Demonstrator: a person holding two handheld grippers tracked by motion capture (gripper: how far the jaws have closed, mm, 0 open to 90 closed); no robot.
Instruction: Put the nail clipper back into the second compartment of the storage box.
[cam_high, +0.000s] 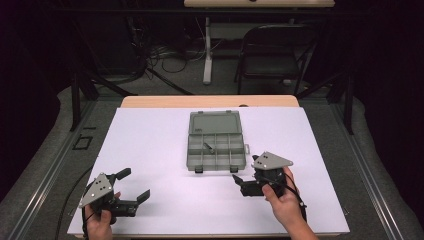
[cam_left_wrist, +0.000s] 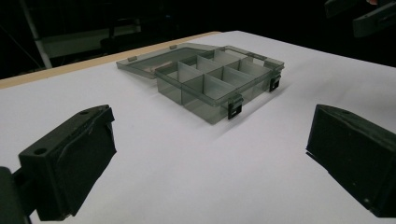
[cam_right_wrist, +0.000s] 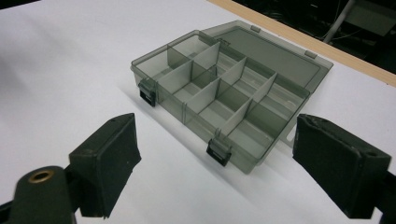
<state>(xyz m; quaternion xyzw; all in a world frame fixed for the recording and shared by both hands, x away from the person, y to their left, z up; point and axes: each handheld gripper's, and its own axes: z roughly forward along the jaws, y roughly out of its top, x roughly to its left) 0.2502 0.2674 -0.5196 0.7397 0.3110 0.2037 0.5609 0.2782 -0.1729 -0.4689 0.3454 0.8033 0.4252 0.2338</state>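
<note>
Open grey compartment box (cam_high: 217, 147) sits mid-counter (cam_high: 150, 150), lid flat behind, one small dark item in a middle cell, rest look empty; right gripper (cam_high: 244, 184) near its front corner, left gripper (cam_high: 134, 186) well apart, both fingers wide, holding nothing; a careless approach could shove the light box.

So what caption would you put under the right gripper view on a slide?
Open fingers of the right gripper frame an open grey compartment box on a white table.
</note>
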